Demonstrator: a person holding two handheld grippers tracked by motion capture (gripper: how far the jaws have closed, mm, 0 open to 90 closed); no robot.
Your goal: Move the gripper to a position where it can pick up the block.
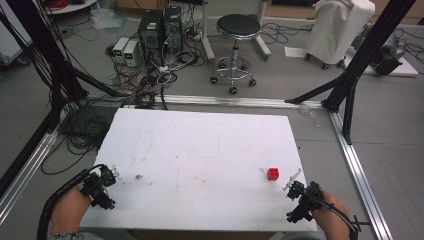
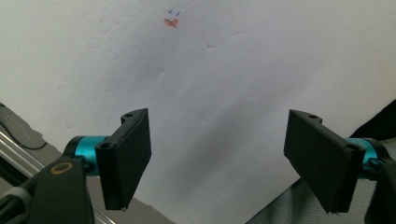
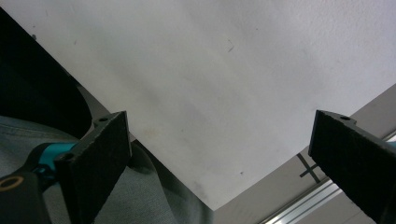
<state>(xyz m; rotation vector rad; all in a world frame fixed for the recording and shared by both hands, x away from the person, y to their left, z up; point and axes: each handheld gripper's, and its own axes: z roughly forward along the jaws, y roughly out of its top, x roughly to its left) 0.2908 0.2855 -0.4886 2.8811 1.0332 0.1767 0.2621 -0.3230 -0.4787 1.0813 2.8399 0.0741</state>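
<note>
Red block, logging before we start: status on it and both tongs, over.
Both tongs open, empty: left, right. Red block on white table, just ahead of right tongs, untouched. Nothing in the way.

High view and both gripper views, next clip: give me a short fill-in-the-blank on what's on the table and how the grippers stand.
1. The small cube on the white table is ____ in colour.
2. The cube lies nearer the ____ gripper.
3. The jaws of the left gripper stand ____, with nothing between them.
4. The right gripper holds ____.

Missing words: red; right; open; nothing
</note>
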